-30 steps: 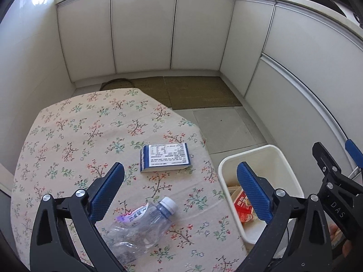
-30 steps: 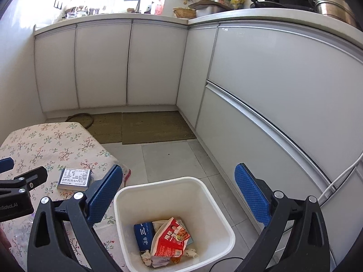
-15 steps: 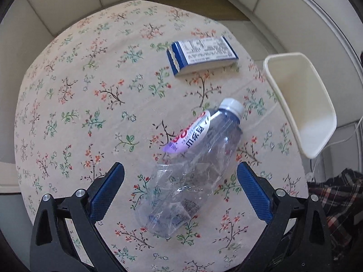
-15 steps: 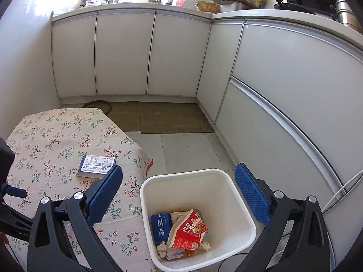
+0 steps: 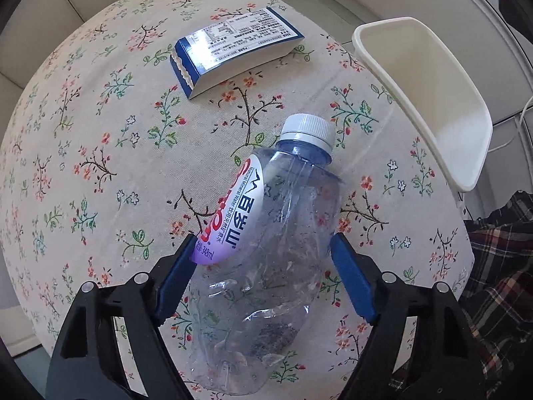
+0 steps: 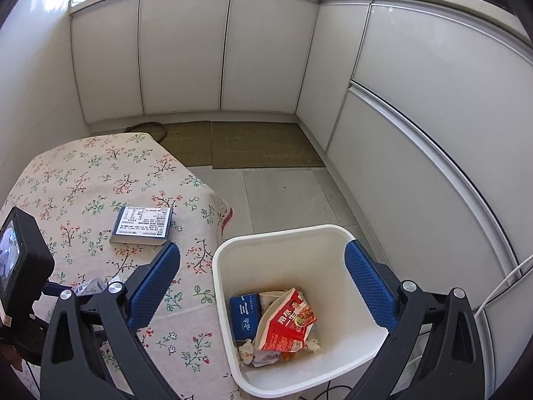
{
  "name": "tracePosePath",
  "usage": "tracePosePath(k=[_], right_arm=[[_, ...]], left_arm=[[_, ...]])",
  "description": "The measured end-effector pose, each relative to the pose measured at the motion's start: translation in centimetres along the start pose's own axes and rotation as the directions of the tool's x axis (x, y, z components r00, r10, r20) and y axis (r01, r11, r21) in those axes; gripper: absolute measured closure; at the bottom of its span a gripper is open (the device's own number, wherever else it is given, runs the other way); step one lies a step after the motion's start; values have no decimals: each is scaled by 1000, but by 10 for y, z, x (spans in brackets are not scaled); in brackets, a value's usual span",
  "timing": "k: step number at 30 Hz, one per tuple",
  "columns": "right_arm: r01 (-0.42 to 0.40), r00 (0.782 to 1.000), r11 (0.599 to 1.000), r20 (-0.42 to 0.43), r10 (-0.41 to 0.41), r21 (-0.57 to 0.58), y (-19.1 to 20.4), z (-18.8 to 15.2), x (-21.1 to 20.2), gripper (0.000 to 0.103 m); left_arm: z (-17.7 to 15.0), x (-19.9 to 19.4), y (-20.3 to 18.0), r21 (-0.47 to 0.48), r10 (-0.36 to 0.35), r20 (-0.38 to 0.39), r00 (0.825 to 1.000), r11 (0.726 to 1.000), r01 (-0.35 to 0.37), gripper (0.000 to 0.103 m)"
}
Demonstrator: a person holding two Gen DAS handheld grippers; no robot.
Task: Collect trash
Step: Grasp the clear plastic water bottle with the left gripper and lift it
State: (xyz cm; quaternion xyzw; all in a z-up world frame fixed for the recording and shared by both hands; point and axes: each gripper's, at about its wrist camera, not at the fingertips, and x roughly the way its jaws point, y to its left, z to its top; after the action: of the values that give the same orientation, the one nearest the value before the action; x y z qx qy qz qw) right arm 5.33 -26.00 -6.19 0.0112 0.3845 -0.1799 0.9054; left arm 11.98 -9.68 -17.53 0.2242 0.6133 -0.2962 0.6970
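A crushed clear plastic bottle (image 5: 273, 253) with a white cap lies on the floral tablecloth (image 5: 83, 153). My left gripper (image 5: 263, 260) is low over it, its blue fingers (image 5: 178, 276) on either side of the bottle's middle, touching or nearly touching the bottle. A blue and white carton (image 5: 233, 50) lies flat beyond the bottle; it also shows in the right wrist view (image 6: 143, 221). The white bin (image 5: 433, 106) stands beside the table's right edge. My right gripper (image 6: 263, 283) is open and empty above the bin (image 6: 336, 236), which holds a red packet (image 6: 289, 320) and other trash.
White cabinets (image 6: 186, 53) curve around the back and right. Brown floor mats (image 6: 260, 143) lie on the grey tile floor. The left gripper's camera block (image 6: 20, 260) shows at the left of the right wrist view. A plaid cloth (image 5: 499, 266) is at the table's right.
My left gripper has tilted down and dropped onto the bottle, its fingers narrowing around it. My right gripper has shifted left, staying open over the bin.
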Motion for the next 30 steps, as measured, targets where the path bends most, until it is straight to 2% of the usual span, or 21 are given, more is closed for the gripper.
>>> tracePosePath(k=[2, 3, 5, 6, 7, 8, 10, 12, 14, 17, 19, 21, 25, 27, 28, 29, 30], right_arm=[[-15, 1000, 1000, -15, 15, 14, 1, 2, 4, 7], [-23, 1000, 1000, -20, 24, 19, 3, 3, 5, 7], [-35, 999, 999, -23, 36, 18, 8, 5, 7, 7], [-41, 999, 999, -25, 41, 14, 11, 7, 7, 7], [-47, 999, 999, -27, 47, 9, 14, 8, 9, 7], [-54, 998, 999, -34, 54, 3, 18, 9, 11, 7], [-65, 997, 998, -50, 65, -8, 26, 12, 17, 7], [-101, 991, 994, -89, 96, -53, 41, 16, 28, 7], [-130, 985, 979, -131, 110, -158, 61, 20, 42, 7], [-174, 979, 942, -157, 132, -289, 86, 23, 58, 7], [-223, 970, 915, -170, 174, -335, 98, 25, 65, 7], [-247, 964, 894, -192, 186, -373, 110, 25, 73, 7], [-259, 958, 889, -217, 187, -378, 120, 25, 84, 7], [-269, 953, 897, -230, 196, -351, 120, 26, 88, 7], [-276, 950, 900, -237, 203, -337, 119, 27, 90, 7], [-285, 947, 900, -240, 213, -328, 119, 28, 92, 7], [-295, 945, 895, -239, 223, -335, 120, 29, 93, 7]], left_arm=[[-4, -3, 1, 3, -8, 3, 1000, 1000, 8, 28], [-7, -5, 1, -1, -15, 10, 1000, 1000, 15, 34], [-13, -14, 6, -36, -36, 43, 998, 999, 38, 38], [-16, -21, 11, -62, -38, 66, 997, 997, 42, 50], [-17, -27, 15, -82, -41, 84, 996, 996, 48, 69], [-18, -35, 22, -113, -79, 118, 990, 989, 93, 77], [-23, -49, 36, -168, -66, 165, 984, 981, 94, 83], [-28, -56, 49, -213, -62, 194, 979, 971, 104, 83], [-32, -57, 60, -234, -138, 185, 973, 955, 180, 83], [-29, -54, 71, -241, -147, 167, 975, 953, 185, 82], [-28, -47, 76, -271, -177, 159, 971, 938, 216, 79], [-33, -45, 81, -305, -214, 152, 965, 918, 252, 69], [-29, -37, 82, -331, -261, 163, 952, 894, 302, 67], [-26, -37, 80, -329, -271, 175, 947, 890, 316, 73], [-24, -38, 80, -328, -273, 180, 945, 889, 319, 81], [-24, -40, 79, -324, -285, 193, 939, 885, 335, 85], [-22, -41, 78, -321, -285, 204, 937, 884, 339, 86]])
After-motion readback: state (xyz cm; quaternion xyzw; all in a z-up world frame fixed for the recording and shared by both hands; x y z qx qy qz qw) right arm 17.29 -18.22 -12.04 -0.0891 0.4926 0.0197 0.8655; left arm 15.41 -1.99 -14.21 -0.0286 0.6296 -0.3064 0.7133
